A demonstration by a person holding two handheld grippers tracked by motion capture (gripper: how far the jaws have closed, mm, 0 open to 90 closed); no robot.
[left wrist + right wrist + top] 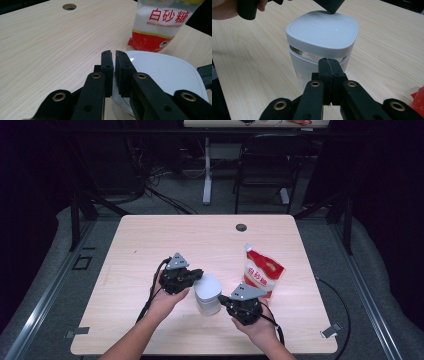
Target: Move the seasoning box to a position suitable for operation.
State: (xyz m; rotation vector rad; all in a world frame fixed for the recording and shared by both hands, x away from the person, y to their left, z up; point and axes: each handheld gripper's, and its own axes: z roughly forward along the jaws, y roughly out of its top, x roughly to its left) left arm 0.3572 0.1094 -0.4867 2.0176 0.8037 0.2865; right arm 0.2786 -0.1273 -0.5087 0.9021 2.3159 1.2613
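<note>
High view: canister (208, 293) between claws.

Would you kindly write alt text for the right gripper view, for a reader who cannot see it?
A white lidded container stands upright on a light wooden table, straight ahead of the right gripper, whose two black jaws are pressed together just short of it. The left gripper reaches its lid's far edge from above.

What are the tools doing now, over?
Left tool nearly shut at white container lid edge. Right tool shut, empty, against its side. Sugar bag stands behind.
</note>
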